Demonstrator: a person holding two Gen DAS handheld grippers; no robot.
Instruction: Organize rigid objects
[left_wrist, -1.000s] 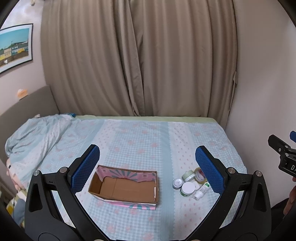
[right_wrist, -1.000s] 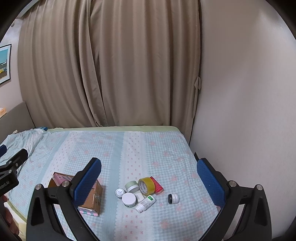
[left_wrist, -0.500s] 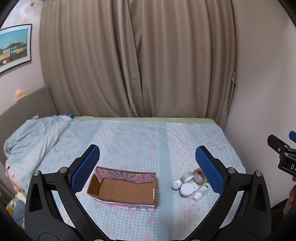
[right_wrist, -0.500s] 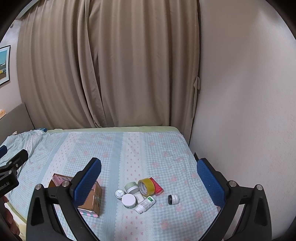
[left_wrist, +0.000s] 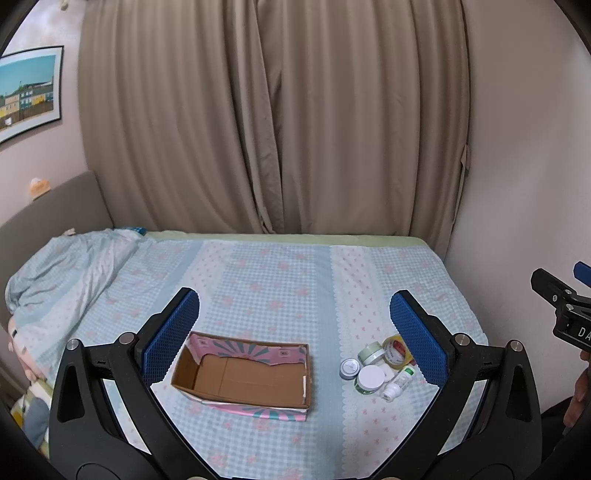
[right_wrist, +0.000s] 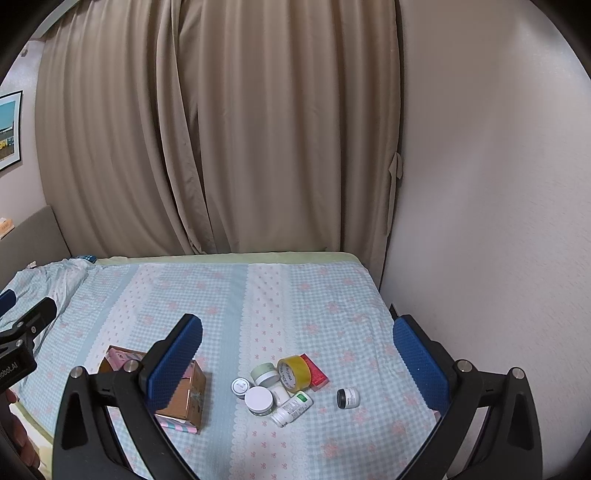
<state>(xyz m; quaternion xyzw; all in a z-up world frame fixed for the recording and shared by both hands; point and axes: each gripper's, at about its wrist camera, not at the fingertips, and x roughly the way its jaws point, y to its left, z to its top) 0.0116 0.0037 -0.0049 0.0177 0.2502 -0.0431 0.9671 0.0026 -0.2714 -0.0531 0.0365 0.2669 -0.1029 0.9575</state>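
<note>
An open cardboard box (left_wrist: 243, 376) with pink patterned sides lies on the bed; it also shows in the right wrist view (right_wrist: 192, 395). To its right is a cluster: a white-lidded jar (right_wrist: 259, 400), a green jar (right_wrist: 265, 373), a small silver tin (right_wrist: 241, 387), a yellow tape roll (right_wrist: 293, 372), a red box (right_wrist: 314, 371), a white bottle (right_wrist: 291, 404), and a dark jar (right_wrist: 348, 398) apart. My left gripper (left_wrist: 295, 339) is open and empty above the box. My right gripper (right_wrist: 297, 363) is open and empty above the cluster.
The bed (left_wrist: 280, 273) has a blue checked sheet with a crumpled duvet (left_wrist: 62, 273) at left. Beige curtains (left_wrist: 273, 118) hang behind. A white wall (right_wrist: 487, 206) runs along the bed's right side. A headboard (left_wrist: 48, 214) stands at left.
Both grippers have drifted very slightly; the box and the cluster sit a touch lower in the views. Nothing has been taken hold of.
</note>
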